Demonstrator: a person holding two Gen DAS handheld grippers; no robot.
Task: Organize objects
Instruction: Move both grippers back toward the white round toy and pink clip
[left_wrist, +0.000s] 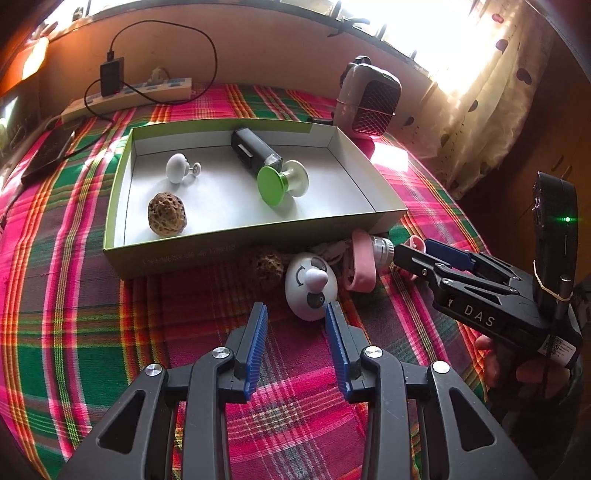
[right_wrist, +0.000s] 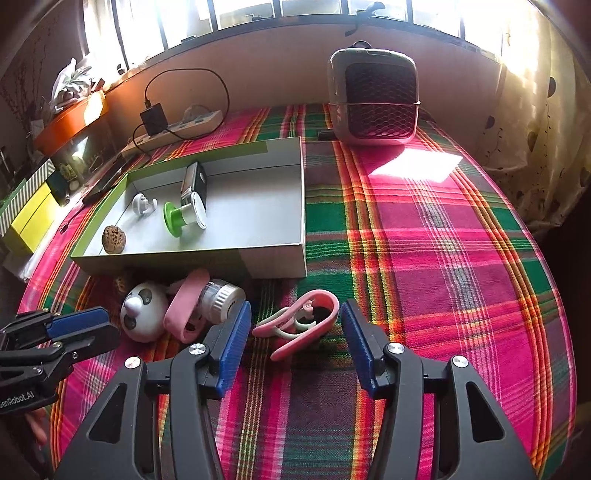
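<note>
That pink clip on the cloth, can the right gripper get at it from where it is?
Probably yes: the right gripper is open, the pink clip lies right ahead between its fingers, and nothing covers it.

Blown-out window (right_wrist: 280, 11) glare behind; sharp, edges fisheye-bent.

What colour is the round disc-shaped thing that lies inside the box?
Bright green disc, on a white spool-like base; the left wrist view shows it best, inside the box.
</note>
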